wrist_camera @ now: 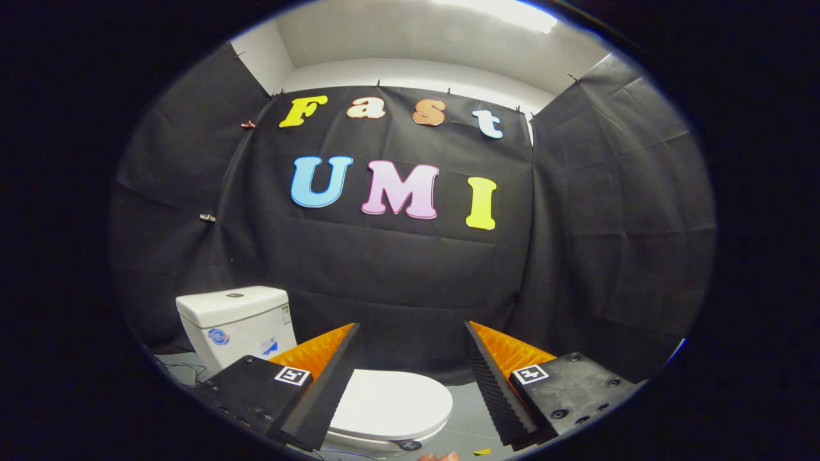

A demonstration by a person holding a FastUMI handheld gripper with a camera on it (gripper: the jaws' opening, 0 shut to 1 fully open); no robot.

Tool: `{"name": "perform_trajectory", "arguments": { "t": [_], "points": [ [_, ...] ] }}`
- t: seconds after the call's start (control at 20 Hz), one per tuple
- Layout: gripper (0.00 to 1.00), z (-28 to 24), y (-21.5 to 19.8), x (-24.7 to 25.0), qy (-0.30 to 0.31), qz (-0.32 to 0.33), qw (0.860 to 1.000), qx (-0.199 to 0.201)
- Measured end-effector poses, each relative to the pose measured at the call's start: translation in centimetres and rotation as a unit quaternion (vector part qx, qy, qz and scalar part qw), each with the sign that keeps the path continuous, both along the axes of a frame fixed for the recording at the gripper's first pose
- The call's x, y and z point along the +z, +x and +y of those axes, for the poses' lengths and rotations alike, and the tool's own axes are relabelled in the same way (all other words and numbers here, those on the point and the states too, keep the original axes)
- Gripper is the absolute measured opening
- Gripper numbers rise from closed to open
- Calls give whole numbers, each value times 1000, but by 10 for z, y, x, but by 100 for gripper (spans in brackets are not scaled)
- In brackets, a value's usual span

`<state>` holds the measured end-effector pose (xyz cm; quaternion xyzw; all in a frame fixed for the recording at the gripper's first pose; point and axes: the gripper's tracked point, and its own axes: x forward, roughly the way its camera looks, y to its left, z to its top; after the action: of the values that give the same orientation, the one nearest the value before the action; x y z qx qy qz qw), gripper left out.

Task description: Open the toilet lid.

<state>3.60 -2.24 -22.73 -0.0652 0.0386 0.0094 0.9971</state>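
The white toilet lid (pixel 389 402) is lying flat and closed over the bowl, showing between the spread fingers. Its white tank (pixel 236 323) is standing behind it, against the booth wall.

No legible text found. Stickers (pixel 218 336) on toilet tank (pixel 237 306) too small to read. Square black-and-white code markers (pixel 293 375) seen on gripper (pixel 411 324), fingers (pixel 320 390) spread apart.

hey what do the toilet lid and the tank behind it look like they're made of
The toilet lid, lying closed below the open tool, looks like smooth white plastic: thin, evenly rounded edge, soft satin sheen. The tank beyond the tool's fingers looks like glazed white ceramic, judging by its thick, blocky walls and glossier face, though moulded plastic can't be ruled out.
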Motion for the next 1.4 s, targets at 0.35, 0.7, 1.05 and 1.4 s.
{"name": "perform_trajectory", "arguments": {
  "t": [0.35,0.7,1.05,1.4],
  "points": [
    [99,-43,6,-117,116,118,986,-29],
    [99,-81,6,-231,240,259,934,-49],
    [99,-83,-4,-321,419,367,829,-50],
    [90,-70,-1,-360,519,412,748,-33]
  ]
}}
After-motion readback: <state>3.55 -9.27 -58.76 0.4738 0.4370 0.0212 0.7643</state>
